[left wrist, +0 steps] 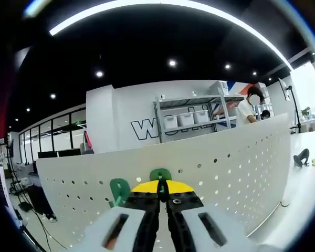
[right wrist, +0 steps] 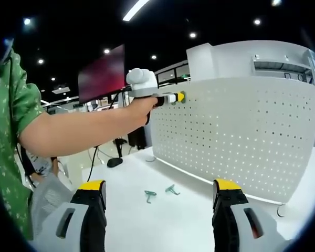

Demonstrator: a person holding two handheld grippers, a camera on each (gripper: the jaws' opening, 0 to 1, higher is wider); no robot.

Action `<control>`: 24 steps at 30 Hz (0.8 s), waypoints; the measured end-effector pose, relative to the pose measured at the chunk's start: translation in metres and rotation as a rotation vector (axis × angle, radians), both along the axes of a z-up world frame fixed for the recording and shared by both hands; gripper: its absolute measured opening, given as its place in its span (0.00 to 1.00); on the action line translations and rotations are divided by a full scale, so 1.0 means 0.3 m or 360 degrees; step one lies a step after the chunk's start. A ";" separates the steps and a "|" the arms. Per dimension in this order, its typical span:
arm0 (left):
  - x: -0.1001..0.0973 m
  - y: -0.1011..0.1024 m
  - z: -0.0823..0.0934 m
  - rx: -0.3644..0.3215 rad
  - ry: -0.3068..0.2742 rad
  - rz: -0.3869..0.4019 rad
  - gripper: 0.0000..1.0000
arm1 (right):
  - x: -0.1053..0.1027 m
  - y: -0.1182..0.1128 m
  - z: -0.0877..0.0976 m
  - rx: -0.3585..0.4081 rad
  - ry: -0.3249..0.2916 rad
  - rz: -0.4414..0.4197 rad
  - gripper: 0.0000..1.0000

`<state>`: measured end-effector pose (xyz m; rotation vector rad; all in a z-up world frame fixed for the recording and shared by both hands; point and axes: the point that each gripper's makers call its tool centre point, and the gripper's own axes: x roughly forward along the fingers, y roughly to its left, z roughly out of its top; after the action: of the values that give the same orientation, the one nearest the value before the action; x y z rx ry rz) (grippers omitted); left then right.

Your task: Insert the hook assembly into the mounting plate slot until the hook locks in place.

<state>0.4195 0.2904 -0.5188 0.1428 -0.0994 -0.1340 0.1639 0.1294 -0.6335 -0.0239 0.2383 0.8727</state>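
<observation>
The left gripper [left wrist: 161, 195] had its yellow-tipped jaws pinched on a green hook [left wrist: 160, 175] against the white pegboard [left wrist: 220, 163]; the hook's stem was hidden, its axis unclear. A second green hook [left wrist: 119, 190] sat just beside it. The right gripper [right wrist: 160, 197] stood wide, holding nothing, above two green hooks [right wrist: 161, 192] lying on the white table [right wrist: 131, 220].

The white perforated mounting plate [right wrist: 236, 131] before me looks like matt painted sheet metal, smooth between its rows of holes. My fingers [right wrist: 92, 210] look like black rubbery plastic capped in glossy yellow, on pale grey matt plastic bodies. Two green hooks [right wrist: 160, 193], seemingly smooth plastic, lie on the smooth white desk [right wrist: 147, 226].
</observation>
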 end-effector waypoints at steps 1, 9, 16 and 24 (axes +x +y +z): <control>0.000 0.000 -0.001 0.0001 0.0001 0.0001 0.03 | 0.000 0.000 0.000 0.0000 -0.0001 -0.0001 0.85; 0.000 0.002 -0.003 0.0013 -0.0005 0.0019 0.03 | 0.001 0.004 -0.001 0.0004 0.0002 -0.0002 0.85; 0.001 0.002 -0.005 0.0061 -0.0007 0.0060 0.03 | -0.001 -0.006 -0.002 0.0012 0.0004 -0.0012 0.85; 0.000 -0.004 -0.003 0.0158 -0.0011 0.0093 0.03 | -0.002 -0.011 -0.005 0.0017 0.0008 -0.0016 0.85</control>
<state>0.4194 0.2893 -0.5198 0.2448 -0.0956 -0.0799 0.1633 0.1260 -0.6349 -0.0105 0.2380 0.8640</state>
